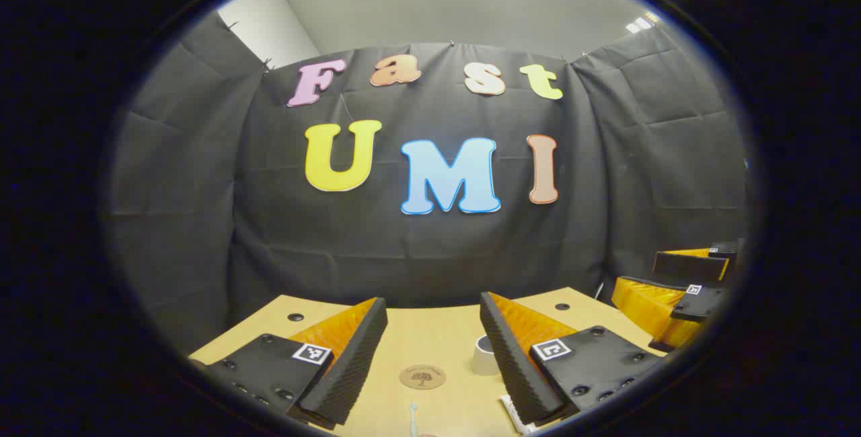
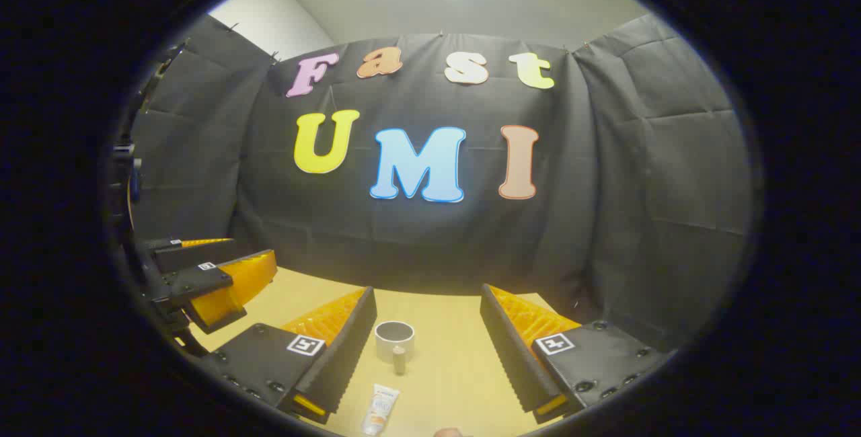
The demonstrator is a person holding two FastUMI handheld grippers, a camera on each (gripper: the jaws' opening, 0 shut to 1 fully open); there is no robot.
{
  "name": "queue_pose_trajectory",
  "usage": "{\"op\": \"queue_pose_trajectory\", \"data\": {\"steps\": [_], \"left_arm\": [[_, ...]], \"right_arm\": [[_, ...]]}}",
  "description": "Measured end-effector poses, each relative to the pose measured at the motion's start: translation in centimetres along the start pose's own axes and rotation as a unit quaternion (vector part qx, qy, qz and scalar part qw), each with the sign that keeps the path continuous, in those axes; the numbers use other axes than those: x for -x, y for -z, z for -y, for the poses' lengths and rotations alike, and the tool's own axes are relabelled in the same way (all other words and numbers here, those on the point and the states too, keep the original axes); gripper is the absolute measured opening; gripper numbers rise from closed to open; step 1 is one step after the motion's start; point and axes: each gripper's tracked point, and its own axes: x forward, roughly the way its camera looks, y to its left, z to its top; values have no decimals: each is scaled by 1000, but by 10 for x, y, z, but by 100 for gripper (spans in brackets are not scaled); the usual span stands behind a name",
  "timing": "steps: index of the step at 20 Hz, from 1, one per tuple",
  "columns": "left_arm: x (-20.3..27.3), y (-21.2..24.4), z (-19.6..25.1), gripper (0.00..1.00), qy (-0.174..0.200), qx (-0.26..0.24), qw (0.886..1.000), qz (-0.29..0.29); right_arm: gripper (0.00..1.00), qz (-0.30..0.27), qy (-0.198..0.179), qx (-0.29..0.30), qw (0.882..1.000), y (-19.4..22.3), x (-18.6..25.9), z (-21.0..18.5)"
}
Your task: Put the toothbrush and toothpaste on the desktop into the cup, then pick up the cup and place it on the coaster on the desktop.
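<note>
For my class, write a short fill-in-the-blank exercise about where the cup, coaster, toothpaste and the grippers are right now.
1. The cup stands upright on the ____.
2. The toothpaste lies nearer the camera than the cup, still ____ the cup.
3. Both the left gripper and the right gripper have their jaws ____.
4. The round coaster has ____ on it.

Missing words: table; outside; open; nothing

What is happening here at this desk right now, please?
A person holds two tools above a light wooden desk, and both are open and empty. The left tool looks over a round brown coaster and a pale toothbrush. The right tool faces a white round cup and a white toothpaste tube lying flat. Nothing is in the cup yet.
</note>
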Motion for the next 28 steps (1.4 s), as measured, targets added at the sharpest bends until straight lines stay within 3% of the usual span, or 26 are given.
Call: {"op": "queue_pose_trajectory", "data": {"steps": [6,10,16,23,28], "left_arm": [[-11,10,-6,92,3,11,1000,-9],[-21,38,-11,93,0,21,999,-46],[-30,102,-21,94,-6,32,989,-141],[-31,129,-26,92,-15,57,982,-177],[-30,179,-23,93,-11,85,962,-260]], "right_arm": [[98,-23,-9,-4,1000,10,-14,-9],[99,-84,-17,-3,996,43,-25,-18],[98,-215,-32,-27,976,107,-36,-34],[99,-256,-39,-30,965,128,-40,-40],[99,-323,-47,-57,944,154,-38,-48]]}}
